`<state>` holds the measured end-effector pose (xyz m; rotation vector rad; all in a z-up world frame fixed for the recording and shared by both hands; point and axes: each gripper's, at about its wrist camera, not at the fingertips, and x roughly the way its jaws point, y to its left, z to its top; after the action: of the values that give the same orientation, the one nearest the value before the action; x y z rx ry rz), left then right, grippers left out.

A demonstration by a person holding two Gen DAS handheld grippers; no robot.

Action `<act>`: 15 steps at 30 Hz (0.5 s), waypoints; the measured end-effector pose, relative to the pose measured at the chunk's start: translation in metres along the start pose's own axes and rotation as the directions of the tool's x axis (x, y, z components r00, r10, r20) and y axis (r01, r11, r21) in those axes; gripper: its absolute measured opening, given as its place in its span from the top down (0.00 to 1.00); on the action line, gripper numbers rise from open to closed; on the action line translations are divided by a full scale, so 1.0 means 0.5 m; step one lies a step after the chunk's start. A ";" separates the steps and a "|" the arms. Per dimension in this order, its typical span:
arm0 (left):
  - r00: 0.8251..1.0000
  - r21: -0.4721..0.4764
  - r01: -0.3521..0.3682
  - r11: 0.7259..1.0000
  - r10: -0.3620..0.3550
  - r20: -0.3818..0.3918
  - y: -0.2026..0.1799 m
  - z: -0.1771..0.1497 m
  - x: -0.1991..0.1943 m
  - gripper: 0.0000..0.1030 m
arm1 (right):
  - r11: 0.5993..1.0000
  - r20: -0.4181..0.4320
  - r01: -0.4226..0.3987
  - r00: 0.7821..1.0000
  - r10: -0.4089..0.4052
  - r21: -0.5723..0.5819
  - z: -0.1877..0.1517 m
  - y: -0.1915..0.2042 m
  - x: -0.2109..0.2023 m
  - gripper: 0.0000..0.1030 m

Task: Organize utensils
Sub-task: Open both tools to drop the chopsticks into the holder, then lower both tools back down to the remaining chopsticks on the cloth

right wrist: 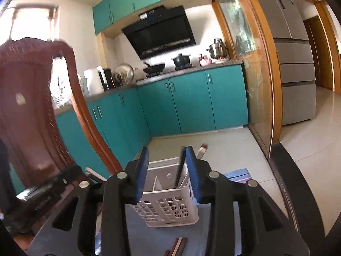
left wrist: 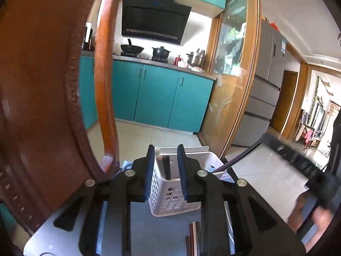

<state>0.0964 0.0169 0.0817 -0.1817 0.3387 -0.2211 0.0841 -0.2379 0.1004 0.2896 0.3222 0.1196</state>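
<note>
Both wrist cameras are looking forward and slightly downward along their own fingers, sitting close above the table. The left view is facing the white basket squarely; the right view is sharing that basket, the teal cabinets and range hood.

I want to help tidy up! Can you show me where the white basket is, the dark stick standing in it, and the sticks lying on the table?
White plastic slotted basket (right wrist: 170, 211): right wrist view, front wall.
Dark stick standing in basket (right wrist: 180, 170): right wrist view, mid-shaft.
Brown sticks lying on table (left wrist: 194, 239): left wrist view, the ends.
</note>
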 end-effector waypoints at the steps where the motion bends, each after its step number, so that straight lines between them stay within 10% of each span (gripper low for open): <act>1: 1.000 -0.010 0.003 1.000 -0.003 0.009 0.003 -0.015 -0.013 0.78 | 1.000 0.022 -0.004 1.000 0.004 0.005 0.004 -0.005 -0.026 0.65; 5: 1.000 -0.054 -0.012 0.998 0.011 -0.007 0.033 -0.070 -0.038 0.78 | 0.999 0.051 -0.042 0.998 0.043 -0.011 -0.030 -0.020 -0.087 0.65; 8: 0.993 -0.053 -0.056 0.997 0.050 -0.111 0.048 -0.108 -0.008 0.78 | 0.999 -0.199 -0.029 0.980 0.021 -0.037 -0.114 -0.035 -0.009 0.65; 12: 0.965 -0.004 -0.063 0.998 0.059 -0.256 0.042 -0.145 0.047 0.70 | 0.998 -0.591 0.040 0.804 -0.057 -0.042 -0.250 -0.052 0.141 0.65; 15: 0.930 0.042 -0.076 0.996 0.086 -0.358 0.032 -0.177 0.083 0.65 | 0.994 -0.670 0.042 0.736 -0.097 -0.097 -0.300 -0.034 0.175 0.65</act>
<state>0.1065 0.0096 -0.0166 -0.0985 0.7068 -0.1759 0.1184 -0.2006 -0.0668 0.1459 1.0586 0.1611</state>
